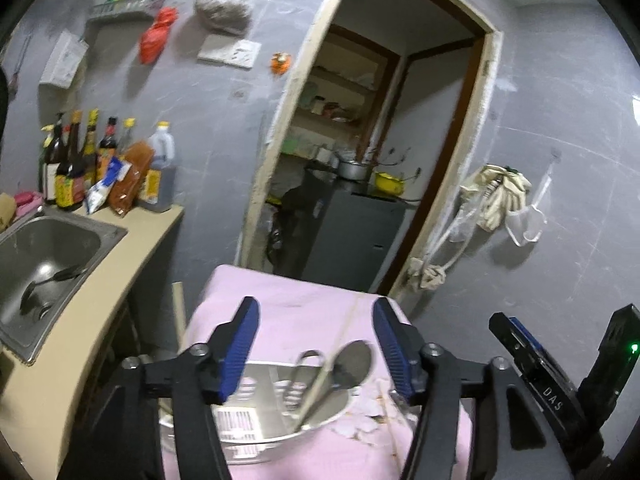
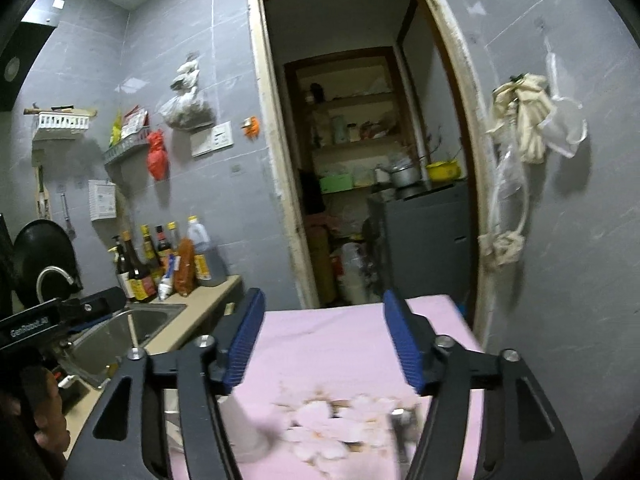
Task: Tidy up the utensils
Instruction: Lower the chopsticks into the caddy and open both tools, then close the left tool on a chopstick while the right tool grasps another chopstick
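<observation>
Both tongs stand apart, holding nothing. Below the left tongs a metal holder holds a spoon and chopsticks. The right tongs hang over the pink table.

One metal holder, one spoon, one sink, seven bottles.

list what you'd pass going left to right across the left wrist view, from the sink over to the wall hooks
sink with a ladle lying in it → sauce bottles on the counter → metal utensil holder with a spoon → grey cabinet through the doorway → cloths hung on the wall → right gripper
</observation>
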Available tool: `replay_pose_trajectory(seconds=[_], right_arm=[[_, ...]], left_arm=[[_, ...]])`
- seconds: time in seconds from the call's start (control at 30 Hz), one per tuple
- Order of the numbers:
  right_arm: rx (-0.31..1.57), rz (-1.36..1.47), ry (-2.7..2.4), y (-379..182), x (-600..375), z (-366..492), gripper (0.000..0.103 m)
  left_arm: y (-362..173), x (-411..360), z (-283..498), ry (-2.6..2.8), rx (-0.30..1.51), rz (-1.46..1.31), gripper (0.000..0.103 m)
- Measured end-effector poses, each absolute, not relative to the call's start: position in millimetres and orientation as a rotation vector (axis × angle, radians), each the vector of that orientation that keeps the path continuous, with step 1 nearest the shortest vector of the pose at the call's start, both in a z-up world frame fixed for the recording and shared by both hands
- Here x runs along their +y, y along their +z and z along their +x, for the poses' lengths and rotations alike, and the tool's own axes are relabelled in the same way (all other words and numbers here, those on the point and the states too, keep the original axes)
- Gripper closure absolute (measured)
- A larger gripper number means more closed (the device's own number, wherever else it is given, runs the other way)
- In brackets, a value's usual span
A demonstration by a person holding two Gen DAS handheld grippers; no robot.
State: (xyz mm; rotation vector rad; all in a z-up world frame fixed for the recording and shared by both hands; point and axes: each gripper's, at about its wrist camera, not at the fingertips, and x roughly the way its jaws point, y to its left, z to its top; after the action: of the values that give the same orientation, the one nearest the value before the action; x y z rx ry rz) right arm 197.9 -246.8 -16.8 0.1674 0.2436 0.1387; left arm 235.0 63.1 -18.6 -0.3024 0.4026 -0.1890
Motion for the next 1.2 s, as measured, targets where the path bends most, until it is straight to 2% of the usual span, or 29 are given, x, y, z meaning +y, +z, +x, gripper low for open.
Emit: replay_pose_trajectory(seconds=[0.1,0.37,0.73,1.1,1.13,1.2], right_arm=[[0.234,0.15,0.125,-5.5,-265.0,193.3,0.03],[0.255,0.102,0.103,1.9,-314.1,191.6,0.012],[0.382,0.096,0.095,-47.8,-375.8,225.8,0.011],[0.59,0.16,0.167,-148.5,-389.5,280.2,0.012],[0.614,0.163,0.176,-157.7,-387.9,286.2,0.015],[0.675,0.157,0.207,-179.3,-380.9,301.0,0.025]], left_arm=[[-8.8,39.8,229.3,-0.194,0.371,-0.275,0.023],[-1.0,-17.5,223.4,-0.184,0.322,-0.215,0.003],[-47.4,-80.4,231.4,-0.178,0.43,-0.157,0.002],[-127.2,-105.8,274.1,-0.135,0.647,-0.142,0.002],[-133.4,-106.8,277.9,-0.137,0.663,-0.14,0.003],[-146.8,-110.3,286.3,-0.14,0.705,-0.129,0.013]])
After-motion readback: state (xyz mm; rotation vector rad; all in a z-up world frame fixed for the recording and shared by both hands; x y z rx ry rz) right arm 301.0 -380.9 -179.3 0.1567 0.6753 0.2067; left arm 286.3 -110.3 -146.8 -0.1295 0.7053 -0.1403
